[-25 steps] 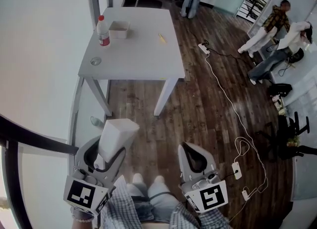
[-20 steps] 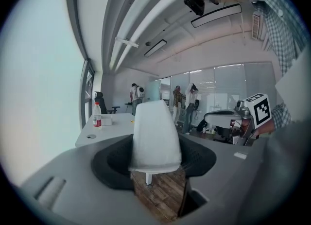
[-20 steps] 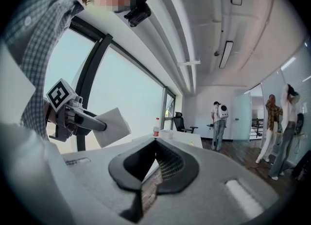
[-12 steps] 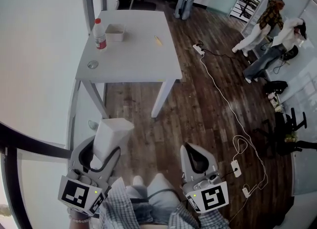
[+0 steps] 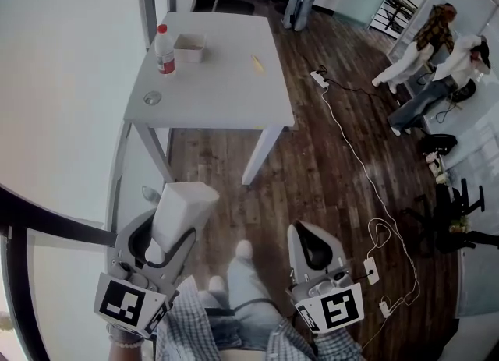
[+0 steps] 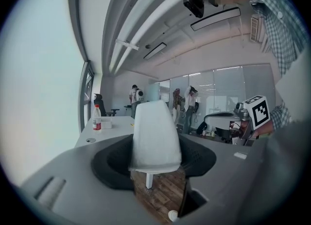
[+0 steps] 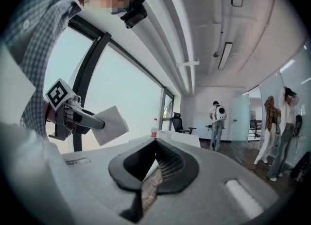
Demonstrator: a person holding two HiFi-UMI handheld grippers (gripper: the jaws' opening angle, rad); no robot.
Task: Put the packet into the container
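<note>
The left tool (image 5: 173,236) is clamped on the white packet (image 5: 184,207), which sticks up out of its jaws. The right tool (image 5: 309,235) has its jaws pressed together with nothing in them. Far ahead, across the wood floor (image 5: 327,164), the table (image 5: 226,86) carries the container (image 5: 189,46), just beside a bottle (image 5: 164,49).

Lower end of packet (image 5: 183,205) hidden between left gripper (image 5: 162,241) jaws. Container (image 5: 189,46) on counter (image 5: 222,90) too small to see inside; small yellow item (image 5: 256,61) near it unidentifiable; bottle (image 5: 164,49) label unreadable.
</note>
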